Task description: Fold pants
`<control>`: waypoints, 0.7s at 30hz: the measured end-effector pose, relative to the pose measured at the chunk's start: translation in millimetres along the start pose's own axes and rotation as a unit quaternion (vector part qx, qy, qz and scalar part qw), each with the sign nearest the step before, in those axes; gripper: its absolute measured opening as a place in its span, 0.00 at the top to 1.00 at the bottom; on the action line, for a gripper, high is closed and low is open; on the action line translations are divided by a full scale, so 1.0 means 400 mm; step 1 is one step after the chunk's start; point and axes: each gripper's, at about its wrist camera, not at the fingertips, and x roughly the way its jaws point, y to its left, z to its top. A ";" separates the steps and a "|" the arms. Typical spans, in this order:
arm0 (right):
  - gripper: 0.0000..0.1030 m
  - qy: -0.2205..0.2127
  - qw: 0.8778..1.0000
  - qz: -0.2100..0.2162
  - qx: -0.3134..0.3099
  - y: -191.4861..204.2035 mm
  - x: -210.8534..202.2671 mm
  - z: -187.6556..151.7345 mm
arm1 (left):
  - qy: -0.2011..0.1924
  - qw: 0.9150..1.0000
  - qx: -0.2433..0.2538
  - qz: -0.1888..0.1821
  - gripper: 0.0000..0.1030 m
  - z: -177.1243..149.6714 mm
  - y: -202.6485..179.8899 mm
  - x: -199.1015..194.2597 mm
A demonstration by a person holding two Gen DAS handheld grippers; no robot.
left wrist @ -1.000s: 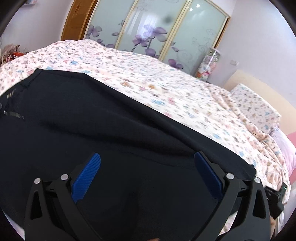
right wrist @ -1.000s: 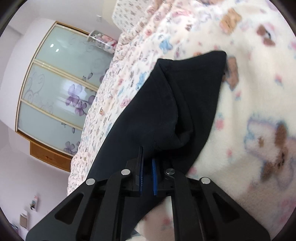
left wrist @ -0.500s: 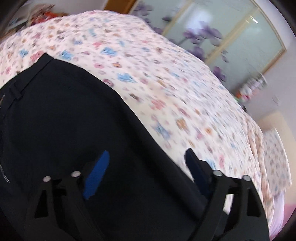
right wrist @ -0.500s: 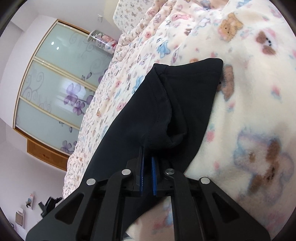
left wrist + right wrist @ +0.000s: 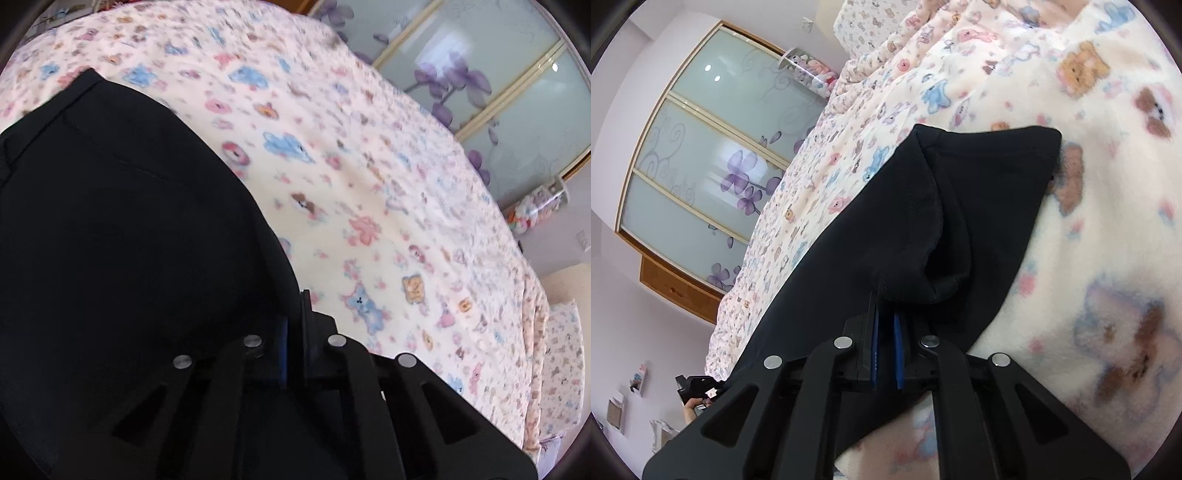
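Left wrist: my left gripper (image 5: 293,325) has just closed, jaws pinched on the edge of the black pants (image 5: 122,236), which lie on the bed's animal-print blanket (image 5: 369,192).
Right wrist: my right gripper (image 5: 886,325) clamps the pants' (image 5: 960,206) hem end.

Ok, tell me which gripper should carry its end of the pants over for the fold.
Probably the right gripper: it is shut on the pants at the hem. The left gripper has just closed on the side edge near the waistband.
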 end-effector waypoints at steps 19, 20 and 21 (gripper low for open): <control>0.94 -0.081 0.996 -0.013 -0.032 0.014 -0.060 0.018 | -0.158 0.982 0.086 -0.063 0.96 -0.246 0.131 -0.567; 0.94 -0.085 0.996 -0.014 -0.031 0.013 -0.063 0.020 | -0.171 0.979 0.095 -0.062 0.96 -0.280 0.147 -0.596; 0.94 -0.089 0.996 -0.015 -0.028 0.009 -0.066 0.023 | -0.180 0.977 0.100 -0.060 0.96 -0.306 0.161 -0.616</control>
